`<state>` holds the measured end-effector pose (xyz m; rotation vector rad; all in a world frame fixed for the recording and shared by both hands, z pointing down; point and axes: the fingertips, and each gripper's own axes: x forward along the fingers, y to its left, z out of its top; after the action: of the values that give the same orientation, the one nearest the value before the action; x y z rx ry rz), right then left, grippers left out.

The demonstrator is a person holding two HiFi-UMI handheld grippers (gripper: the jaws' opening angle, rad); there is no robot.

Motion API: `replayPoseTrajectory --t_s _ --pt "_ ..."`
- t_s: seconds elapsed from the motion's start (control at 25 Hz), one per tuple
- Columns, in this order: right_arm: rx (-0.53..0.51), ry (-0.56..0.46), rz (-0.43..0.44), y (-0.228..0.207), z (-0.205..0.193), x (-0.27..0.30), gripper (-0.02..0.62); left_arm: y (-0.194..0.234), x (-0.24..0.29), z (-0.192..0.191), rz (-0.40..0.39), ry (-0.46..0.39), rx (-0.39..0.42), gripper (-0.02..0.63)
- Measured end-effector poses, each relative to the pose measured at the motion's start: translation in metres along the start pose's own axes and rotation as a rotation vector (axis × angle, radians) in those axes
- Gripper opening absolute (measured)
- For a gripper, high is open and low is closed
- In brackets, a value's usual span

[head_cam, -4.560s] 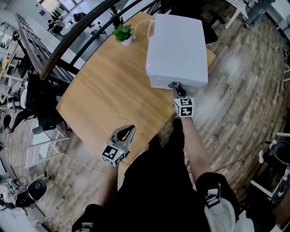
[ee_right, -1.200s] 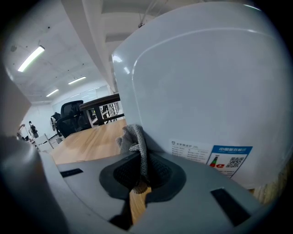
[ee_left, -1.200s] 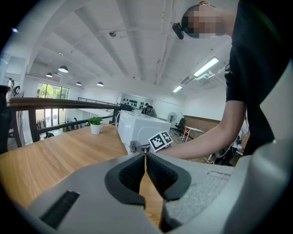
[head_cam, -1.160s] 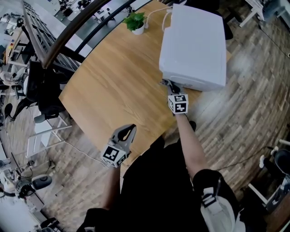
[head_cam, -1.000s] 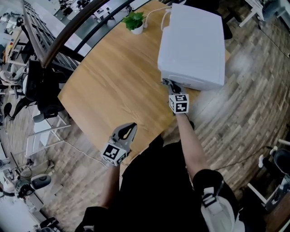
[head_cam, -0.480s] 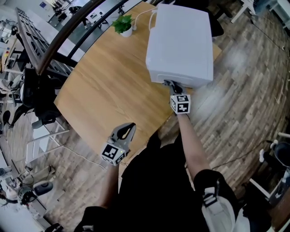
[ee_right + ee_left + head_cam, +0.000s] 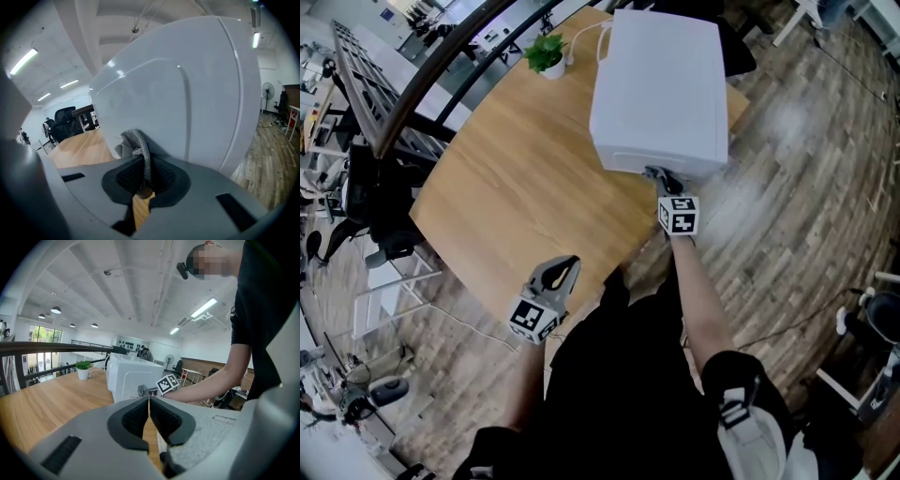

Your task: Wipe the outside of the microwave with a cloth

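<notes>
Right gripper view: the right gripper clamps a grey knitted cloth at lower centre against the white boxy microwave; I would press evenly. Meanwhile the left gripper is closed, empty.

White microwave; grey knit cloth; wood-grain table.

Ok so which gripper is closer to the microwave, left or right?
Right. The right gripper, shut on the cloth, is at the near face of the microwave. The left gripper, shut on nothing, hangs back at the table edge.
</notes>
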<state>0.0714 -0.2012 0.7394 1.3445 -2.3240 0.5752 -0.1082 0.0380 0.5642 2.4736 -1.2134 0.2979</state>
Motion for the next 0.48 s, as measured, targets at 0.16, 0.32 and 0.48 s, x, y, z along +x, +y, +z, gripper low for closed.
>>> replayPoseTrajectory --t_s 0.16,0.32,0.48 --pt "0.013 0.006 -0.019 -0.013 -0.002 -0.008 0.018 -0.007 0.008 0.003 -0.011 -0.002 0.003 0.011" --pt "0.021 0.017 -0.032 -0.03 -0.006 -0.019 0.018 -0.016 0.018 0.006 -0.025 -0.001 0.005 0.011" --pt "0.04 0.034 -0.062 -0.05 -0.011 -0.031 0.018 -0.024 0.027 0.008 -0.041 0.004 0.007 0.011"
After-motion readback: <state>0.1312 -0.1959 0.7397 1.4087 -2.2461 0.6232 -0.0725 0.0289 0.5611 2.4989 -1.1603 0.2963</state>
